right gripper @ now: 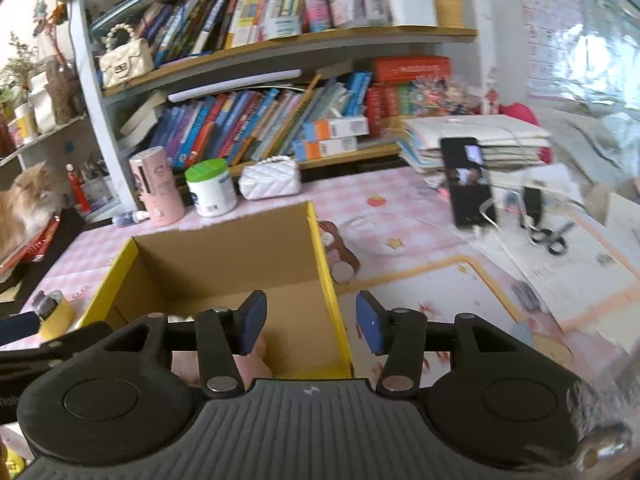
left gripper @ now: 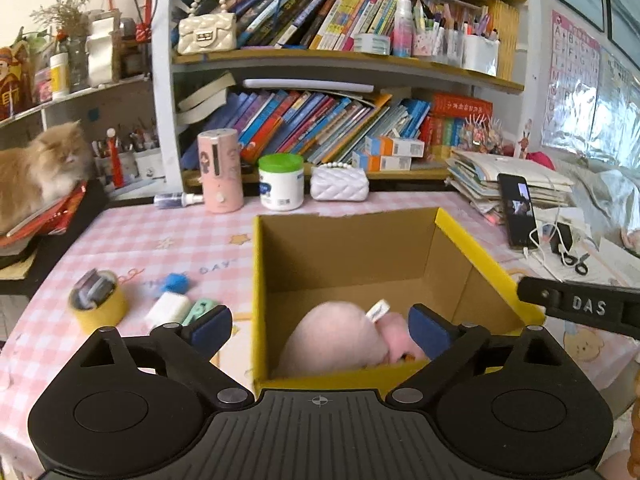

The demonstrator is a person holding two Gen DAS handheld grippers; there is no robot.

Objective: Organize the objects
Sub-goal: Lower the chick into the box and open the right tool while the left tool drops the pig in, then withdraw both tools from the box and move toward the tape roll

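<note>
An open cardboard box with yellow rims (left gripper: 472, 240) stands on the pink checked tablecloth (left gripper: 132, 240). A pink plush toy (left gripper: 340, 336) lies on the box floor. My left gripper (left gripper: 320, 330) is open and empty, hovering over the box's near rim, one finger outside the left wall, one over the plush. My right gripper (right gripper: 310, 322) is open and empty, straddling the box's right wall (right gripper: 324, 264); the plush (right gripper: 256, 360) shows just behind its left finger. Yellow tape roll (left gripper: 98, 302), blue pompom (left gripper: 176, 282), white eraser (left gripper: 168, 308) and green item (left gripper: 202, 308) lie left of the box.
Along the back stand a pink bottle (left gripper: 220, 170), a green-lidded jar (left gripper: 281, 182) and a white quilted purse (left gripper: 339, 182). A phone (left gripper: 518, 216), cables and scissors (left gripper: 576, 262) lie right. A cat (left gripper: 40, 172) sits at the left. Bookshelves fill the back.
</note>
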